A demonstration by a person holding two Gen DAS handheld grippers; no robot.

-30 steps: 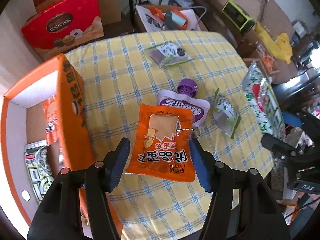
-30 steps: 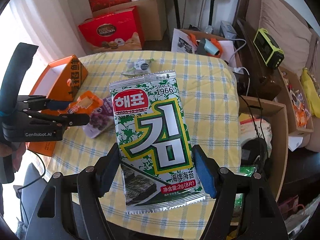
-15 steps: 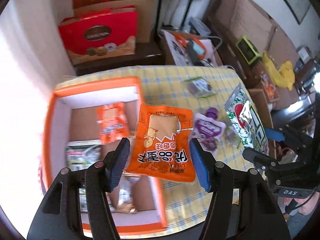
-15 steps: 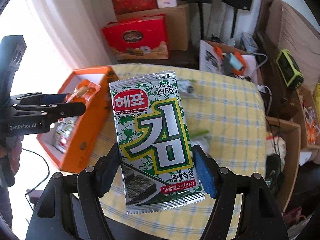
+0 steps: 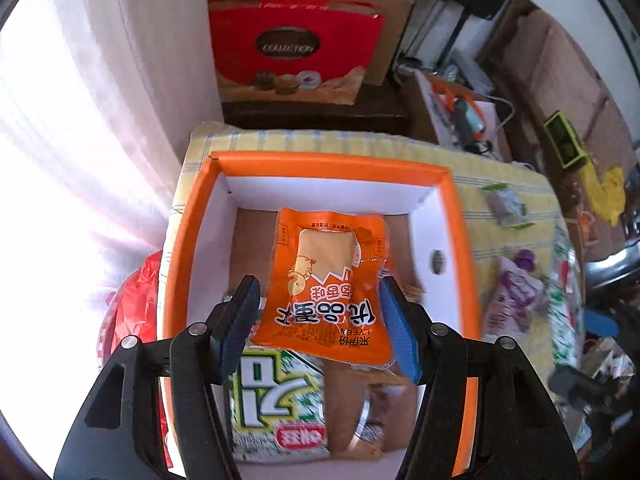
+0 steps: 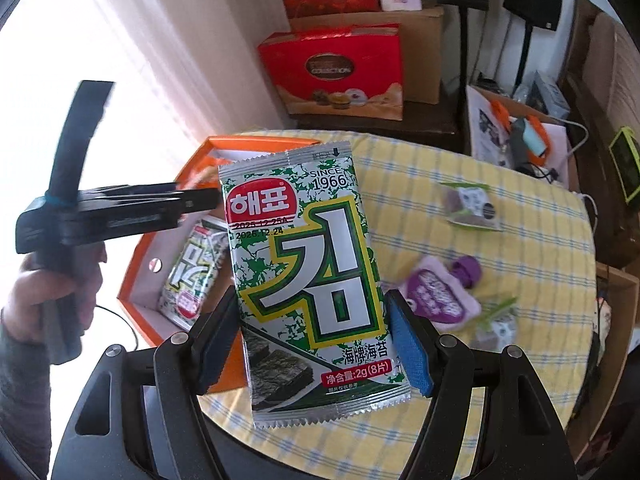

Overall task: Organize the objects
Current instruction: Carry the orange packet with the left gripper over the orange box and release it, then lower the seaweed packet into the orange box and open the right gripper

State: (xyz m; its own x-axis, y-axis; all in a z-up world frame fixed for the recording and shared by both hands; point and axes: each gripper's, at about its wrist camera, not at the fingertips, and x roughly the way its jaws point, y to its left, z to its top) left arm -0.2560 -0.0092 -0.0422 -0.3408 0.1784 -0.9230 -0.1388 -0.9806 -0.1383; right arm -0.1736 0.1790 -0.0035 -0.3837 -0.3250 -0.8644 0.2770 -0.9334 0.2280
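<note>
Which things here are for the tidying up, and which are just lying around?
For the tidying:
- orange box
- orange snack packet in the left gripper
- seaweed packet in the right gripper
- purple pouch and small green packets on the table

Just lying around:
- red gift box
- cardboard boxes behind it

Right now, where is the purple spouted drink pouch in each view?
Left wrist view: purple spouted drink pouch, right edge, lying on the yellow checked tablecloth beyond the box wall.
Right wrist view: lower right of centre, on the tablecloth.
Shared landmark: orange open cardboard box.
</note>
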